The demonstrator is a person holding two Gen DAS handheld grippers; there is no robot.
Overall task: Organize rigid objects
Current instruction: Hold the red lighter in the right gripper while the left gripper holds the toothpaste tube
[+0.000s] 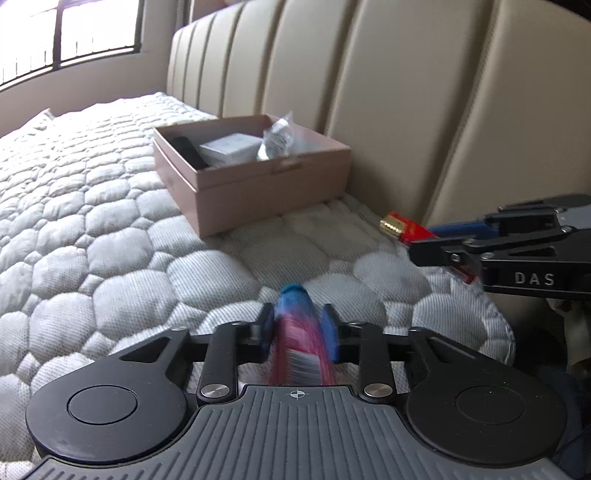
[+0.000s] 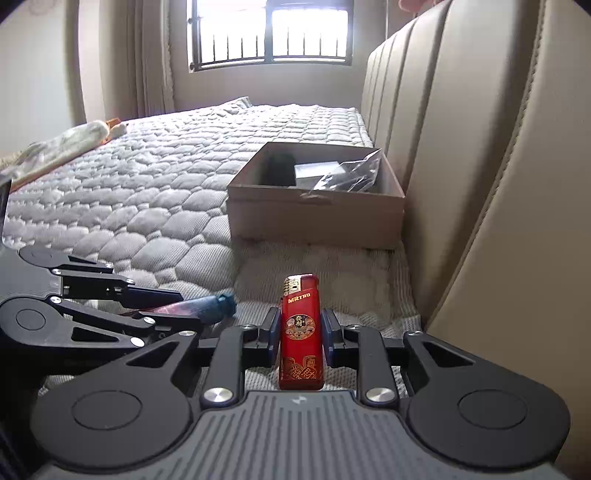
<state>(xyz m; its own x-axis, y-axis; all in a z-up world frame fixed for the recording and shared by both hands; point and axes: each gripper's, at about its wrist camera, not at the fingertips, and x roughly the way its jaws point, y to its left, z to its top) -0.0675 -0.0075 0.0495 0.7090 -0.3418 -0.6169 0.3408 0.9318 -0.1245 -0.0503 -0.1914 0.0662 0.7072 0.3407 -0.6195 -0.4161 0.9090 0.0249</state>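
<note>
My left gripper (image 1: 298,321) is shut on a slim pink tube with a blue cap (image 1: 295,306), blurred here, held above the quilted mattress (image 1: 110,229). The right wrist view shows that tube (image 2: 207,304) sticking out of the left gripper (image 2: 183,308) at the lower left. My right gripper (image 2: 300,328) is shut on a red lighter (image 2: 300,332) with gold print, standing upright between the pads. From the left wrist, the lighter (image 1: 402,226) pokes out of the right gripper (image 1: 421,242). An open pink-brown box (image 1: 258,184) (image 2: 314,214) lies ahead against the headboard, apart from both grippers.
The box holds a black item (image 1: 188,151), a white carton (image 1: 229,149) and a clear plastic bag (image 1: 277,136). A padded beige headboard (image 1: 406,92) runs along the right. A barred window (image 2: 269,33) is at the far end. A pale cloth bundle (image 2: 62,144) lies on the bed's far left.
</note>
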